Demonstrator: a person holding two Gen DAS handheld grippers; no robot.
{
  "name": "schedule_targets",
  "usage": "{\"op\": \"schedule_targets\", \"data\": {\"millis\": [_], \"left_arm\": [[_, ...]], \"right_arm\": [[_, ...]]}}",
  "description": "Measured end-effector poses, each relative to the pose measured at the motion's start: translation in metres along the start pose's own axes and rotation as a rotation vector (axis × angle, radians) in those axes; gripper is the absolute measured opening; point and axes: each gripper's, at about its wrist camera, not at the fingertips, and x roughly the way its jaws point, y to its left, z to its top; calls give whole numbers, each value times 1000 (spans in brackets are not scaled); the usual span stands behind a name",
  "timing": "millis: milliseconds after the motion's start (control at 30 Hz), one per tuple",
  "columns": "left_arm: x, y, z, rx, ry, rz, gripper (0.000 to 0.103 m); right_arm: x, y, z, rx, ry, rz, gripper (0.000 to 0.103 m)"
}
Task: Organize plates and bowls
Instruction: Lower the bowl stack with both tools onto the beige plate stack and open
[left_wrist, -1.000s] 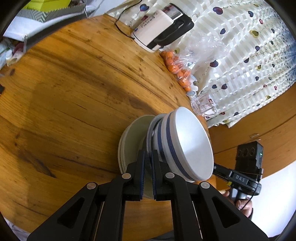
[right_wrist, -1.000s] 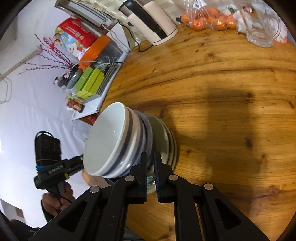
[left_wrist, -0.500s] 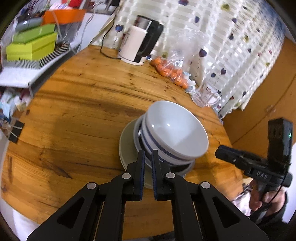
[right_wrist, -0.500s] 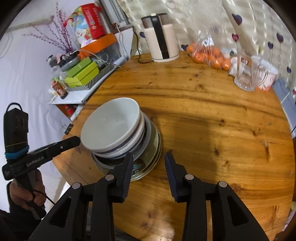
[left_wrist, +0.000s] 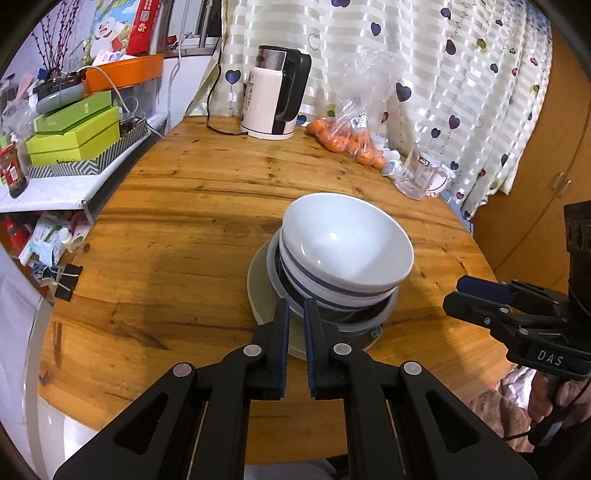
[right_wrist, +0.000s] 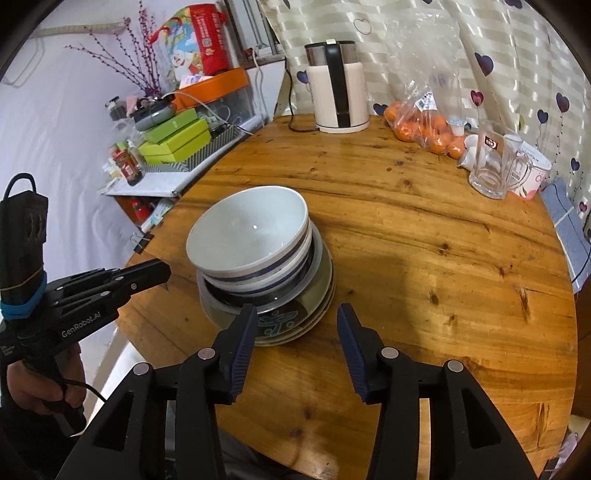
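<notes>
Nested white bowls with blue bands (left_wrist: 347, 240) (right_wrist: 255, 229) sit on a pile of pale plates (left_wrist: 262, 291) (right_wrist: 317, 306) near the front of the round wooden table (left_wrist: 184, 221). My left gripper (left_wrist: 295, 306) hovers just in front of the pile's near rim, shut with nothing in it; in the right wrist view this left gripper (right_wrist: 162, 271) stands apart from the pile. My right gripper (right_wrist: 295, 310) is held before the plates with its jaws opening and nothing pressed between them. The right gripper (left_wrist: 456, 293) shows off to the pile's right.
At the back of the table are a white-and-black kettle (left_wrist: 275, 99), a bag of oranges (left_wrist: 347, 144) and a glass mug (left_wrist: 421, 177). A shelf with green boxes (left_wrist: 74, 136) stands at the left edge. A hand (right_wrist: 40, 391) grips the left handle.
Both grippers were shut on the plate rims a second ago. Both have since drawn back and up from the pile, and the right jaws have spread wide. The pile rests level on the table.
</notes>
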Motion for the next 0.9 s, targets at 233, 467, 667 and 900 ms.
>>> {"op": "schedule_targets", "data": {"millis": [233, 467, 667, 900], "left_arm": [[0, -3, -7, 10, 0, 44, 8], [3, -2, -10, 22, -1, 121, 8], [8, 1, -12, 22, 13, 141, 8], [12, -3, -13, 44, 31, 149, 8]], "right_arm": [[2, 7, -3, -23, 11, -2, 45], [9, 11, -2, -39, 27, 2, 46], [14, 14, -1, -45, 39, 0, 46], [19, 14, -2, -43, 50, -1, 46]]}}
